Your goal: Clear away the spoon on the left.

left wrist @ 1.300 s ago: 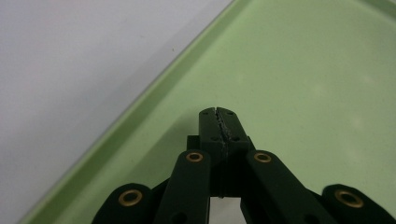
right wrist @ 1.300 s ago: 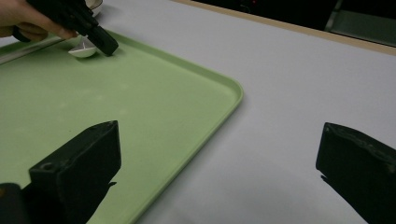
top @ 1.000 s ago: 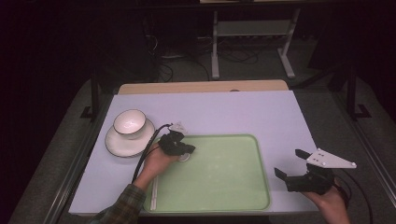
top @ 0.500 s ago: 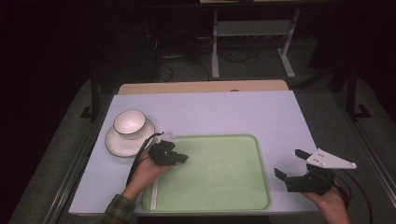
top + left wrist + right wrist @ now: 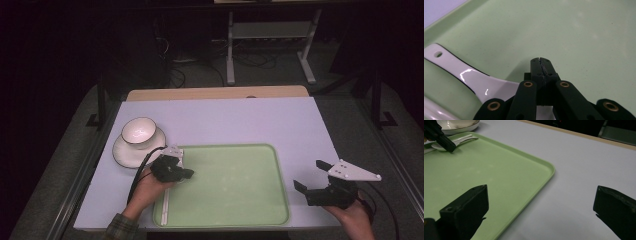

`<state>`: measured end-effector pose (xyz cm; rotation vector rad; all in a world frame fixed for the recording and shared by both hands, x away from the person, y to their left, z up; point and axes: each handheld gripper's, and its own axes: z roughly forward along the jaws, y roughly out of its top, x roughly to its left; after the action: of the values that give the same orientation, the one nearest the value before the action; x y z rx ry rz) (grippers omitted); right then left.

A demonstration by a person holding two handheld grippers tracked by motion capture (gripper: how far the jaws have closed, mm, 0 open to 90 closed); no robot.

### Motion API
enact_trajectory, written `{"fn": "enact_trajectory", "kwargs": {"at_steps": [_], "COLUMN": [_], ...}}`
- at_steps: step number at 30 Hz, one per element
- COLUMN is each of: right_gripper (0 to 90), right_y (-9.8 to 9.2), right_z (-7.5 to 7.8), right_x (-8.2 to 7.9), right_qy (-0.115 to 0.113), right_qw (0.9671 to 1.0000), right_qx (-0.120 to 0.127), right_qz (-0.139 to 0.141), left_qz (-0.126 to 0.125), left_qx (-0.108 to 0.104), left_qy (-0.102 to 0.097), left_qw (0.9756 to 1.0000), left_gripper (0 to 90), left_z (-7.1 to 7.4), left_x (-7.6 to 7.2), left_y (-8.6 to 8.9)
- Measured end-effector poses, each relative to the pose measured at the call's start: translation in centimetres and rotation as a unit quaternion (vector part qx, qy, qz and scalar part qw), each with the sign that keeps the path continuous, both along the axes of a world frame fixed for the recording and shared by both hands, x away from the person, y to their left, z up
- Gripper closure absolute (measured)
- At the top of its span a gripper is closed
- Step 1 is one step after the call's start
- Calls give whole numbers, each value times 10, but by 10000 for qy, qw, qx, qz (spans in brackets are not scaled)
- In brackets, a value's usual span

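Observation:
A white spoon [image 5: 469,75] lies in the left part of the green tray [image 5: 230,185]. Its handle, with a hole at the end, points away to the upper left in the left gripper view. My left gripper [image 5: 541,61] is shut and sits low over the spoon's bowl end, with nothing visible between its tips. In the high view the left gripper [image 5: 187,173] is at the tray's left edge. The right gripper view shows the left gripper [image 5: 450,148] touching down beside the spoon [image 5: 459,141]. My right gripper [image 5: 309,175] is open and holds nothing, just off the tray's right rim.
A white bowl on a saucer [image 5: 139,132] stands on the lilac mat [image 5: 260,120] left of the tray. A thin white strip [image 5: 165,205] runs along the tray's left rim. Dark floor and a metal stand [image 5: 270,45] lie beyond the table.
My left gripper has moved back toward the person and slightly left along the tray's left edge. The right gripper has stayed where it was.

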<state>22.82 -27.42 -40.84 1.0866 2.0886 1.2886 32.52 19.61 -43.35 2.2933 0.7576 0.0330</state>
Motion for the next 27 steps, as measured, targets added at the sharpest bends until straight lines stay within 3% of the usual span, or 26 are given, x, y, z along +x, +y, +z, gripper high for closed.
{"fn": "enact_trajectory", "kwargs": {"at_steps": [8, 12, 15, 19, 22, 24, 27], "right_gripper": [0, 0, 0, 0, 0, 0, 0], "right_y": [0, -1, -1, 0, 0, 0, -1], "right_z": [0, 0, 0, 0, 0, 0, 0], "right_x": [0, 0, 0, 0, 0, 0, 0], "right_qy": [-3, 4, 5, 10, 11, 11, 13], "right_qw": [10000, 10000, 10000, 10000, 10000, 10000, 10000], "right_qx": [-2, -1, -3, -12, -13, -14, -9], "right_qz": [6, -12, -16, -10, -11, -20, -25], "left_qz": [23, 142, 243, 410, 542, 620, 758], "left_qx": [-37, -264, -426, -483, -525, -525, -347], "left_qy": [-35, -54, -176, -261, -345, -392, -472], "left_qw": [10000, 9995, 9986, 9976, 9966, 9959, 9954], "left_gripper": [899, 852, 756, 585, 503, 446, 364], "left_z": [2, 8, 18, 27, 32, 36, 41], "left_x": [1, 3, 4, 4, 4, 5, 4], "left_y": [2, 8, 15, 22, 29, 34, 40]}}
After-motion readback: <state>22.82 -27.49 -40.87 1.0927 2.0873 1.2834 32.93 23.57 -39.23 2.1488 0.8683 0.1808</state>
